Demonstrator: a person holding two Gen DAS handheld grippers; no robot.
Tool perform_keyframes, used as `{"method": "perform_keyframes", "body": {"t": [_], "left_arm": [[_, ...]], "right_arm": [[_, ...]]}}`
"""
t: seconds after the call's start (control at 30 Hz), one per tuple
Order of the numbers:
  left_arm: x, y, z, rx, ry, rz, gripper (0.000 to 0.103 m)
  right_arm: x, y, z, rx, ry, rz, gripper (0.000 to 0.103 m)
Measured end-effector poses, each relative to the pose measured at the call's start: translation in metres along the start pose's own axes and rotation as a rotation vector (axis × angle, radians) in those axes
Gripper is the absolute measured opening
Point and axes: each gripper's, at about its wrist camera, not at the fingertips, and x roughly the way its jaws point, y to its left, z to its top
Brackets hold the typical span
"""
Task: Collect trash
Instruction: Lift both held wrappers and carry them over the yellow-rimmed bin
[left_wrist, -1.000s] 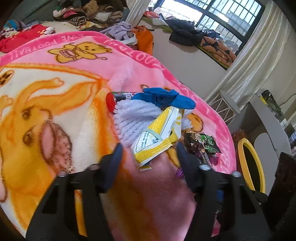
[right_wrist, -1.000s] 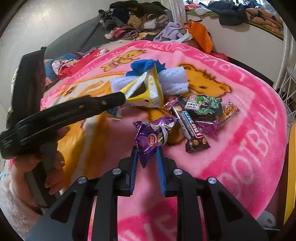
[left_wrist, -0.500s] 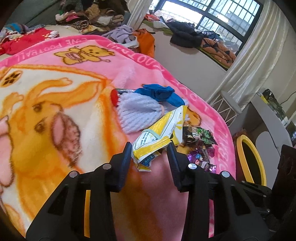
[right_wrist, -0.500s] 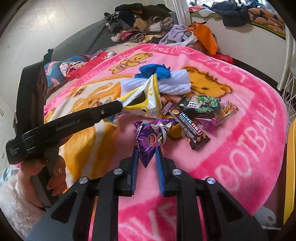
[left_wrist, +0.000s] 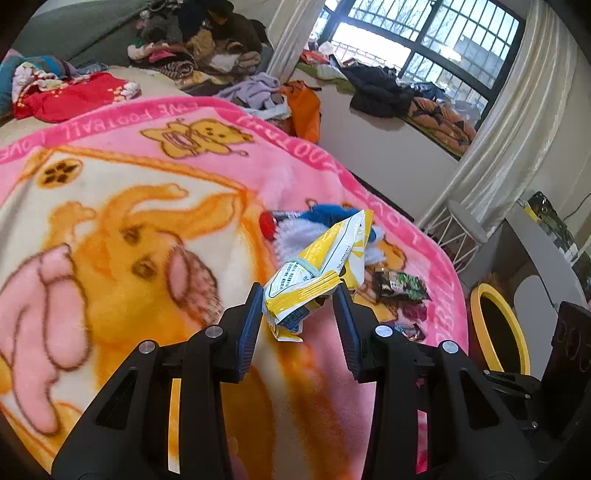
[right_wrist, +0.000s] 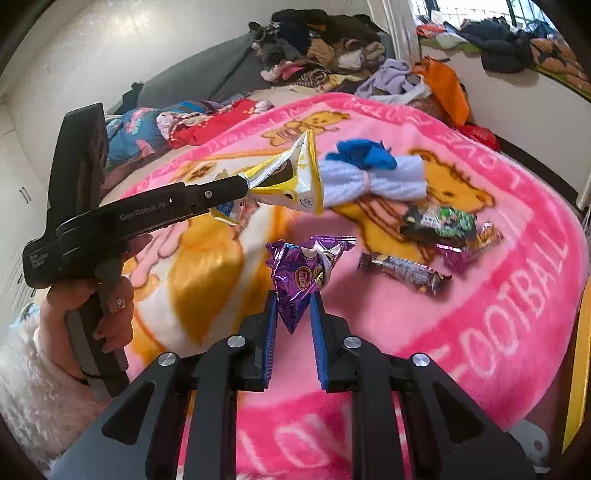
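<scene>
the yellow snack wrapper (left_wrist: 317, 273) was pinched in the left hand-held gripper (left_wrist: 299, 317) and hung clear of the pink blanket (left_wrist: 110, 206), while the purple snack bag (right_wrist: 303, 273) was clamped by its bottom corner in the right hand-held gripper (right_wrist: 293, 332), also lifted off the bed. so both had a piece of trash in hand, looked to me like the carry-off step. the next move probably called for swinging both over to the yellow-rimmed bin (left_wrist: 496, 325) beside the bed and letting go without snagging the blanket. more wrappers were left: a green-and-black packet (right_wrist: 439, 221) and a brown candy bar (right_wrist: 406, 271), near a rolled white cloth (right_wrist: 373, 179) with a blue rag (right_wrist: 360, 153) on it. only the left wrist view showed the bin's dark opening; only the right one showed the person's hand (right_wrist: 92, 306) and fluffy white sleeve (right_wrist: 33, 384) on the left grip.
</scene>
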Motion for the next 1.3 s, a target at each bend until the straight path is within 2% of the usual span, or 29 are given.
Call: {"method": "perform_keyframes", "body": {"t": [0.4, 0.9, 1.0, 1.3], "left_arm": [[-0.018, -0.012, 0.014, 0.01, -0.048, -0.027, 0.032], [-0.021, -0.053, 0.017, 0.097, -0.06, -0.056, 0.032], [-0.02, -0.061, 0.016, 0.111, -0.057, -0.068, 0.032], [-0.011, -0.084, 0.011, 0.155, -0.04, -0.087, 0.032]], "right_arm": [[-0.031, 0.0, 0.01, -0.012, -0.076, -0.024, 0.017], [-0.062, -0.024, 0.007, 0.047, -0.143, -0.075, 0.017], [-0.068, -0.03, 0.006, 0.058, -0.157, -0.087, 0.01], [-0.075, -0.054, 0.002, 0.113, -0.171, -0.111, 0.008]]}}
